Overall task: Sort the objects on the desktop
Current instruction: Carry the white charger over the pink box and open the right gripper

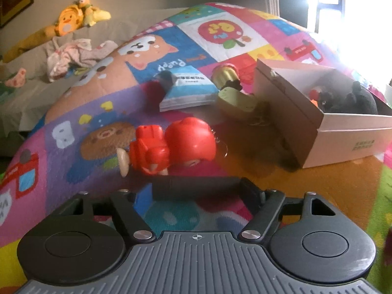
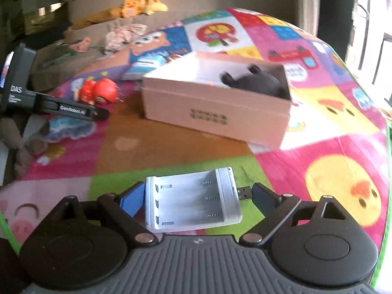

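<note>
A red toy figure (image 1: pixel 171 144) lies on its side on the colourful play mat (image 1: pixel 330 191), just beyond my left gripper (image 1: pixel 203 188), whose jaws stand apart with nothing between them. In the right wrist view my right gripper (image 2: pixel 198 196) is shut on a white battery charger (image 2: pixel 191 201). Its blue pad (image 2: pixel 132 201) presses the charger's left edge, and the USB plug (image 2: pixel 245 192) meets the other finger. Ahead stands an open pinkish cardboard box (image 2: pixel 215 112) (image 1: pixel 343 137) with a black plush toy (image 2: pixel 259 80) (image 1: pixel 348 98) inside. The left gripper (image 2: pixel 98 114) also shows at the left, near the red toy figure (image 2: pixel 100 93).
A blue-and-white booklet (image 1: pixel 186 88), a green toy (image 1: pixel 237 98), a yellow-and-red object (image 1: pixel 225 73) and a dark red object (image 1: pixel 159 85) lie on the mat behind the red figure. A sofa (image 1: pixel 29 93) with plush toys (image 1: pixel 71 22) and crumpled clothes (image 1: pixel 71 58) stands at the back left.
</note>
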Motion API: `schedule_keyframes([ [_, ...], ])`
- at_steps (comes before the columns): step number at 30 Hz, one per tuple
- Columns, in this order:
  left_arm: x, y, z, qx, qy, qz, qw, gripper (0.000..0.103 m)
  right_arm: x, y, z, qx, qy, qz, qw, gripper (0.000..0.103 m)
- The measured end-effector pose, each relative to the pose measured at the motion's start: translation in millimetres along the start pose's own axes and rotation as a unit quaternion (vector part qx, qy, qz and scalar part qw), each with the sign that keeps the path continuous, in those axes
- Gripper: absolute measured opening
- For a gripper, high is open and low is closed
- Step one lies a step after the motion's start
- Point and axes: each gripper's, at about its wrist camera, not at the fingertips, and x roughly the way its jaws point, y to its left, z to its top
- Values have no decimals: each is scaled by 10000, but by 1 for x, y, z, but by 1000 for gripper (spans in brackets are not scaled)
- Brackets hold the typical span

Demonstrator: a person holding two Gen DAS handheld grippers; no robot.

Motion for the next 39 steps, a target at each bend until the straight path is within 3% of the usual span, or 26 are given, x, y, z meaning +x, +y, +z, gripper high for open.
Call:
schedule_keyframes([
  [4, -13, -7, -8, 184, -20, -96, 9998, 79, 1, 3, 0, -65, -63, 34, 10000, 93],
  [10, -59, -38, -41, 667, 99, -975, 9930, 79, 4, 5, 1, -58, -26, 20, 10000, 93],
  [15, -78, -56, -60, 823, 132, -1243, 9887, 81, 4, 8, 0, -135, -19, -2, 9999, 93],
  [21, -79, -60, -63, 835, 154, -1310, 9877, 90, 2, 12, -1, -251, -88, -51, 9996, 100],
  [27, -75, -64, -62, 856, 82, -1283, 9880, 91, 4, 11, -1, -209, -54, -24, 9998, 102],
  [37, -79, -68, -63, 955, -24, -1323, 9866, 80, 13, 4, 3, -12, 216, 315, 9993, 103],
  [39, -80, -68, -64, 957, -20, -1326, 9865, 80, 12, 5, 2, -58, 178, 242, 9995, 97],
])
